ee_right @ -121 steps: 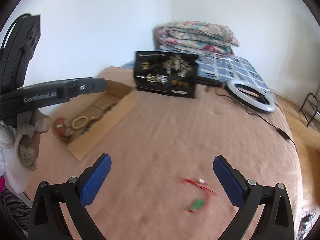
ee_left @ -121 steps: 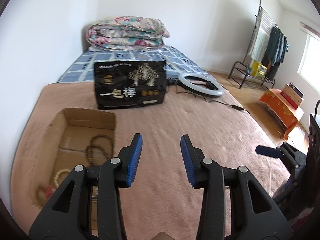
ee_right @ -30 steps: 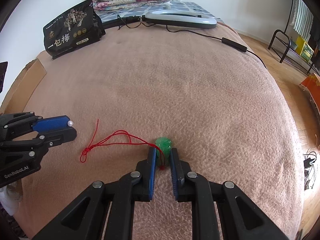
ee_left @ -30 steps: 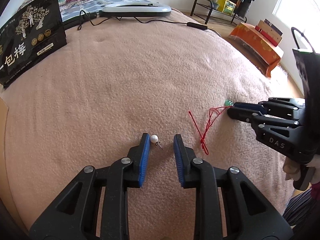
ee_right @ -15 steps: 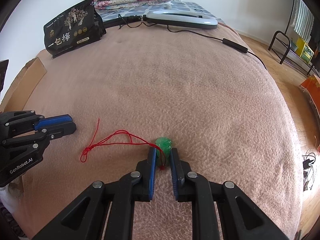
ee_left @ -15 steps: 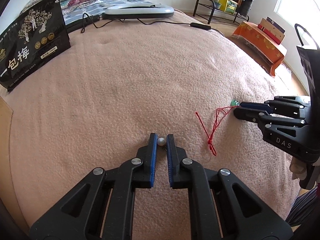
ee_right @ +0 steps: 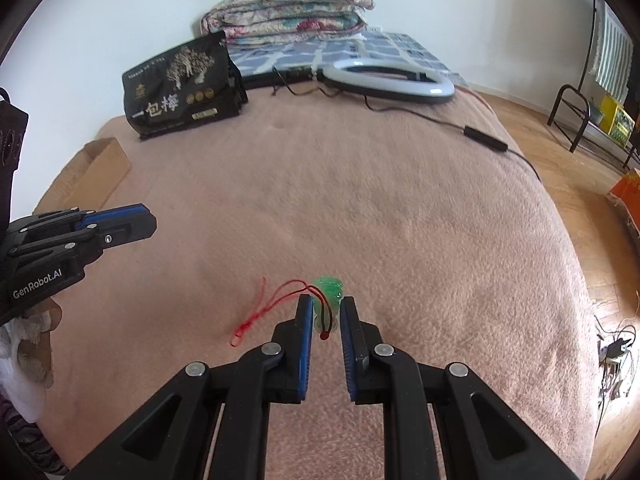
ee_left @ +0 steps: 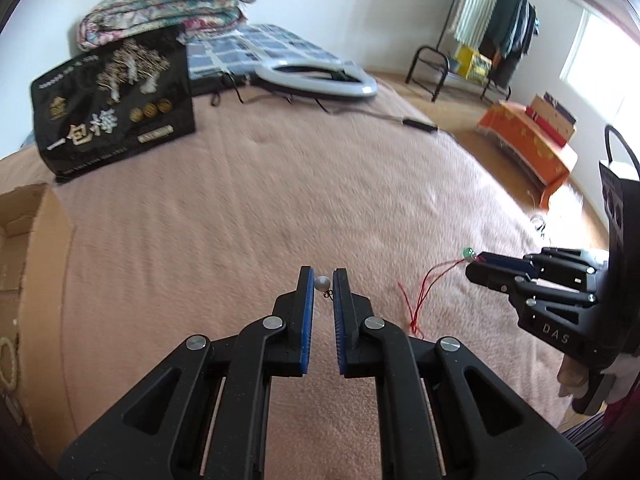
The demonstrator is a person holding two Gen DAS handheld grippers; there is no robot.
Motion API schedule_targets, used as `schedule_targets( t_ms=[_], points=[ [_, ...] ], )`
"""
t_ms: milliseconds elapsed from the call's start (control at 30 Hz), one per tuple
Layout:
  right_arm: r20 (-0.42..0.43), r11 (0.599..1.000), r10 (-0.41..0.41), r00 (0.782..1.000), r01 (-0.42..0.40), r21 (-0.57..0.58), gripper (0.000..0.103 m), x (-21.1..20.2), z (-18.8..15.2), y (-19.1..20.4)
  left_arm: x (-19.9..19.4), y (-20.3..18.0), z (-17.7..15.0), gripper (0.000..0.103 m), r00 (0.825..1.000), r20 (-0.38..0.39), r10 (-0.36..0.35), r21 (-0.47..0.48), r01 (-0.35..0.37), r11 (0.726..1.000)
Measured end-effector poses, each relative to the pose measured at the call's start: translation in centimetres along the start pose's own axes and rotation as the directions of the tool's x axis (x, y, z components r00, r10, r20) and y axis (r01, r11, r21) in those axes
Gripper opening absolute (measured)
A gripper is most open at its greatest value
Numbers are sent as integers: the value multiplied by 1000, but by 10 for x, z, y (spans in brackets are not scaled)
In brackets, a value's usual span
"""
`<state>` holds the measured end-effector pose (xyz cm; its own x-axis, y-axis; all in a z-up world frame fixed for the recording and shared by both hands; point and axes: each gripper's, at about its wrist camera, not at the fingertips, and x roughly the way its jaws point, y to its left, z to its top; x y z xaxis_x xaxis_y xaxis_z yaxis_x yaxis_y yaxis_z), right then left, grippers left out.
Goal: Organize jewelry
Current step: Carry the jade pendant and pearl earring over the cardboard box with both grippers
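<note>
Two pieces of jewelry are held in the tongs at this moment, and neither has yet been put away. At the far left of the bed's pink blanket [ee_left: 280, 184] a cardboard box [ee_left: 44, 240] is seen, with a pale bead bracelet [ee_left: 8, 364] already lying inside it; some sorting is judged done, and these two pieces are judged to be what is left.

Right of the box, the left tongs [ee_left: 322, 280] are seen nearly closed, clamped on a pearl earring [ee_left: 322, 282] at the very tips. The pearl is nipped between the blue pads and appears clear of the blanket, though the gap beneath it cannot be judged surely.

Further right of the box, the right tongs [ee_right: 323, 312] are clamped on a green pendant [ee_right: 329, 289]. Its red cord [ee_right: 264, 312] is draped from the tips toward the box side, with the knotted end trailing down to the blanket.

Both pieces are judged to need carrying leftward to the box and releasing there.
</note>
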<state>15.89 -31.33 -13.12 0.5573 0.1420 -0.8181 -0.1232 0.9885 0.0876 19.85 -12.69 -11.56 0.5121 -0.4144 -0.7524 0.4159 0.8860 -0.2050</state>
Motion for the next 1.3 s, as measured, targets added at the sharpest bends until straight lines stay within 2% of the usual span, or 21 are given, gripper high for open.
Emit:
schedule_targets(
  t_ms=[267, 567, 1000, 1300],
  points=[
    [93, 999, 29, 995, -26, -31, 12, -33, 23, 25, -44, 19, 11, 7, 996, 90, 7, -50, -3, 999],
    [167, 996, 90, 982, -86, -31, 12, -55, 47, 57, -90, 54, 15, 7, 983, 175, 48, -116, -28, 993],
    [217, 978, 206, 954, -193, -80, 12, -64, 76, 128, -149, 112, -1, 7, 962, 233, 145, -189, -101, 977],
    [199, 957, 283, 938, -261, -128, 12, -55, 81, 182, -180, 167, -22, 7, 945, 235, 226, -265, -161, 951]
  ],
)
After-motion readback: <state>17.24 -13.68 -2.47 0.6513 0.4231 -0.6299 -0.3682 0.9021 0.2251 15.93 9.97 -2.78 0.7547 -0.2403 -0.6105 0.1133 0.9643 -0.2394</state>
